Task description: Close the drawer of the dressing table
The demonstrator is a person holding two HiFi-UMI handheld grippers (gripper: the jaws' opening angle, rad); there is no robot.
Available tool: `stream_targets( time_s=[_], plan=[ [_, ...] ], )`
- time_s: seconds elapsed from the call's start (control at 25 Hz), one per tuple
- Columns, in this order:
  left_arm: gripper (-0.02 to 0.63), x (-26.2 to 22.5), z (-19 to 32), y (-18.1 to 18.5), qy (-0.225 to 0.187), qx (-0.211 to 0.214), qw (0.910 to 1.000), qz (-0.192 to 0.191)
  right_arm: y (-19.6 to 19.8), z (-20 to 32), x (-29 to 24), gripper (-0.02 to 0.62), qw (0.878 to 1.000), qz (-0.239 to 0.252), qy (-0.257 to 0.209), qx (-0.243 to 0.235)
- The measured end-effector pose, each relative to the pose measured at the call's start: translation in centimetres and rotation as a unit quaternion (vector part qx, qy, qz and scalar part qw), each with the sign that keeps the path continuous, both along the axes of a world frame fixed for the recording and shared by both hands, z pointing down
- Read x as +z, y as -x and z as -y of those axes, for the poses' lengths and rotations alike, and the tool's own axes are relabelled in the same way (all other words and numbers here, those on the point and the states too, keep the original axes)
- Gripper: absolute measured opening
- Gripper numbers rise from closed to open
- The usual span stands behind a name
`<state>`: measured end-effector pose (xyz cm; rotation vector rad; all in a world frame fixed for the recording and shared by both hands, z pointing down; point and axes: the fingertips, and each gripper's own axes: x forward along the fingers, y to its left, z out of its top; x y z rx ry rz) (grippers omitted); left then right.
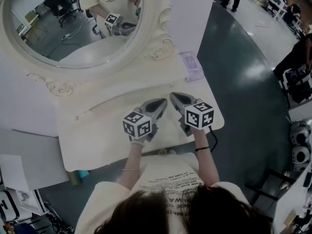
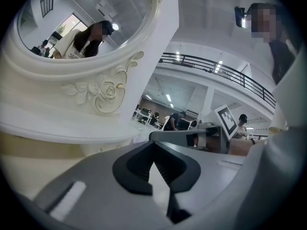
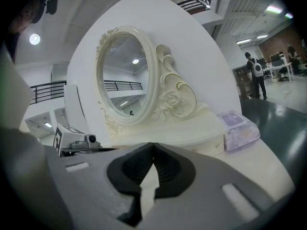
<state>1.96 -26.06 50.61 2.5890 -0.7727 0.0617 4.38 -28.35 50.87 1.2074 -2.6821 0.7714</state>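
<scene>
left hand-held gripper (image 1: 161, 103) pressed together, empty | right hand-held gripper (image 1: 174, 96) likewise, both over desk (image 1: 97, 135) centre | drawer unseen, presumably under desk's front edge | likely rigid, light, sliding: push front's middle squarely

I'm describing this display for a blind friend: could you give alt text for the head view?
Seen from above, a person holds a left gripper and a right gripper, both shut and tips close together, over a cream dressing table. An oval mirror stands at its back, a purple pack beside it.
</scene>
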Motion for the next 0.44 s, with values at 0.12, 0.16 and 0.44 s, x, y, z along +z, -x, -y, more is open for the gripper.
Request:
stream_targets(
  time_s=[0.12,0.16,0.44],
  plan=[
    [0.0,-0.13,-0.08,-0.07,-0.001,0.001,1.0,0.002,-0.08,-0.13,-0.09,0.003,1.0,0.001,-0.001,0.0],
    [0.0,-0.17,-0.11,-0.08,-0.002,0.001,1.0,0.002,-0.13,-0.18,-0.15,0.003,1.0,0.002,-0.002,0.0],
    [-0.001,-0.23,0.0,0.31,-0.005,-0.006,1.0,0.004,-0.17,-0.31,-0.45,0.003,1.0,0.008,-0.007,-0.001]
  ],
)
